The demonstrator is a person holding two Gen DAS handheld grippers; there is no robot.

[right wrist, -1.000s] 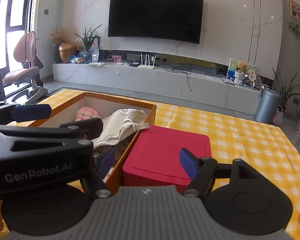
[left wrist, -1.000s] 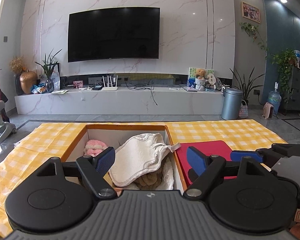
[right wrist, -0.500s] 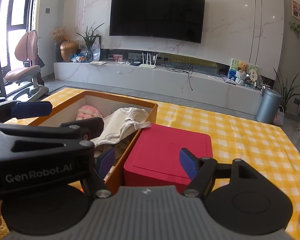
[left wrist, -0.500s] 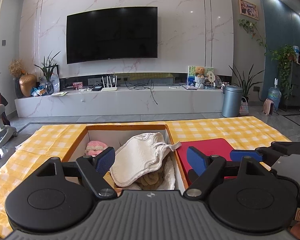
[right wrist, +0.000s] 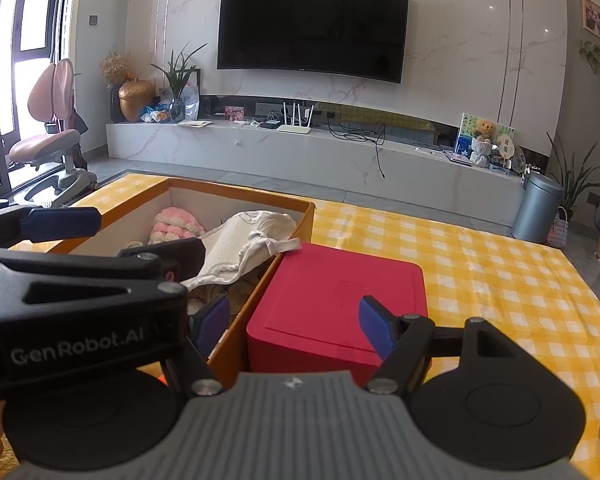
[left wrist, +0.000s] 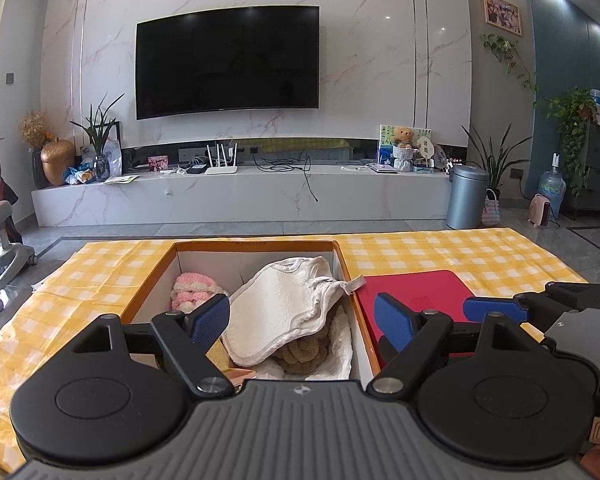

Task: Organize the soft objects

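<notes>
An open orange box (left wrist: 256, 245) (right wrist: 240, 194) on the yellow checked cloth holds soft things: a white cloth (left wrist: 280, 308) (right wrist: 244, 244) draped on top, a pink and white knitted piece (left wrist: 192, 286) (right wrist: 174, 226) at the back left, and a brown knotted piece (left wrist: 306, 354) under the cloth. My left gripper (left wrist: 302, 318) is open and empty above the box's near end. My right gripper (right wrist: 296, 324) is open and empty above the near edge of a red lid (right wrist: 340, 296) (left wrist: 416, 292) that lies right of the box.
The yellow checked cloth (right wrist: 480, 264) stretches to the right and far side. Beyond it are a grey floor, a marble TV bench (left wrist: 240, 196), a grey bin (left wrist: 466, 196) and a pink chair (right wrist: 48, 136) at the left.
Both grippers have pulled back and risen slightly, so the box and lid sit a little lower in view. Both stay open and empty.
</notes>
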